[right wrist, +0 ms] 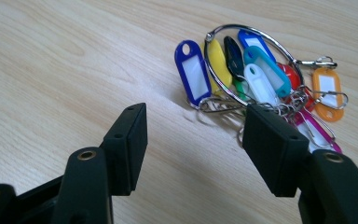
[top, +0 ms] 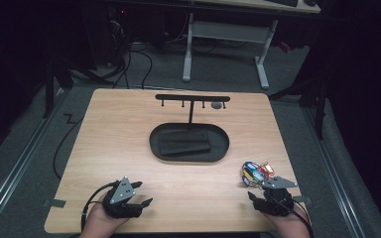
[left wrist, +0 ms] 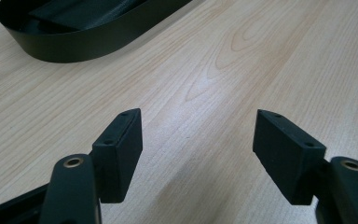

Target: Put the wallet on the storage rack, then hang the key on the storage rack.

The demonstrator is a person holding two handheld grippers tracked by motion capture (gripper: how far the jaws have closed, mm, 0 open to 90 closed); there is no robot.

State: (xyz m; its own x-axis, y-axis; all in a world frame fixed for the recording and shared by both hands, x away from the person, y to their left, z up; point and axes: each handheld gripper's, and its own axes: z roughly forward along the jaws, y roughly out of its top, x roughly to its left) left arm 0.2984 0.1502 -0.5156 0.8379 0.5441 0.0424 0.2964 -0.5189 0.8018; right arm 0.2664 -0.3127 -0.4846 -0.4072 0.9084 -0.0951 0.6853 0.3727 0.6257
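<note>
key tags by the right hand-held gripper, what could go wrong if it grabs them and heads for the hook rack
1. The key tags are a loose bunch on a wire ring; the open right hand-held gripper may pinch one tag, leaving the rest swinging.
2. The ring lies flat on the table, so the pads may slide over it.
3. The rack has small pegs on a thin post above the black tray; a dangling bunch could knock it.

The left gripper (left wrist: 198, 149) holds its two black jaws spread wide apart with nothing between them, just above the light wood-grain table (left wrist: 242, 70), while the curved wall of a black oval tray (left wrist: 74, 44) lies well ahead at upper left.
</note>
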